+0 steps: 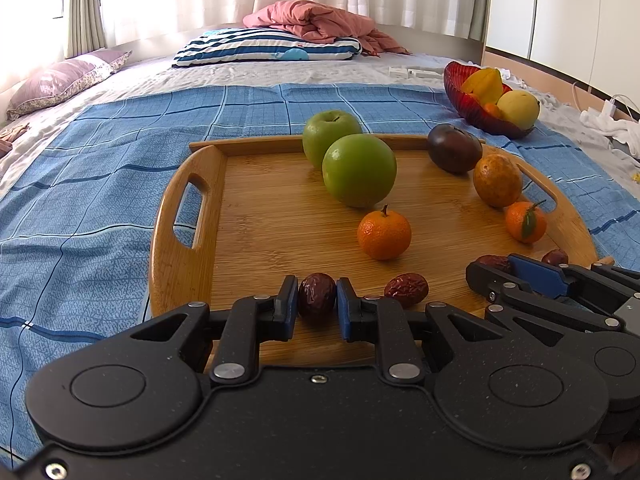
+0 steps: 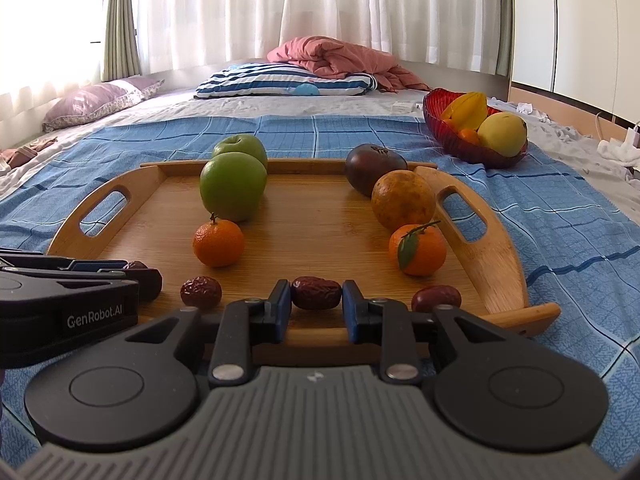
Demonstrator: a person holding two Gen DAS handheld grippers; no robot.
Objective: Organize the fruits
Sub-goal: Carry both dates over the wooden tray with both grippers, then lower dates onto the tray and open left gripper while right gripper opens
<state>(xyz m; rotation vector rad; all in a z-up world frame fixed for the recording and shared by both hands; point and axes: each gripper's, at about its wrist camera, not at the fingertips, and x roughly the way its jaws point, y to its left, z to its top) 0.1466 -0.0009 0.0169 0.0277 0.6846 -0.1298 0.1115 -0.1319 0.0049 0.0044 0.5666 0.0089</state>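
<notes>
A wooden tray (image 1: 192, 264) with cut-out handles lies on a blue checked bedspread (image 1: 100, 184) spread over the bed, and both grippers work at its near edge. The left gripper (image 1: 318, 300) has its fingers (image 1: 289, 300) clamped on a wrinkled red date (image 1: 317, 298) that stands on end at the tray's 6 o'clock rim. In the right wrist view, the right gripper (image 2: 317, 303) has its fingers (image 2: 280, 304) pressed against the two ends of another date (image 2: 316, 293) lying crosswise, also at the near rim. A loose date (image 2: 201, 292) sits at 9 o'clock from that held one, between the two grippers, and a smoother, rounder date (image 2: 436, 298) lies at 3 o'clock from it. Farther in, a small mandarin (image 2: 218, 242) with a stub of stem rests at about 11 o'clock from the right gripper, and a leafed mandarin (image 2: 418, 249) at about 1 o'clock. Behind the left mandarin stand two green apples (image 2: 233, 191), one just behind the other. On the right side a speckled orange fruit (image 2: 403, 200) touches a dark purple fruit (image 2: 374, 174) behind it. Off the tray, at 1 o'clock on the bedspread, a red glass bowl (image 2: 452, 142) holds a starfruit, a yellow fruit and something small and orange. A striped pillow (image 2: 280, 80) and a pink quilt (image 2: 340, 56) lie at the far end of the bed.
</notes>
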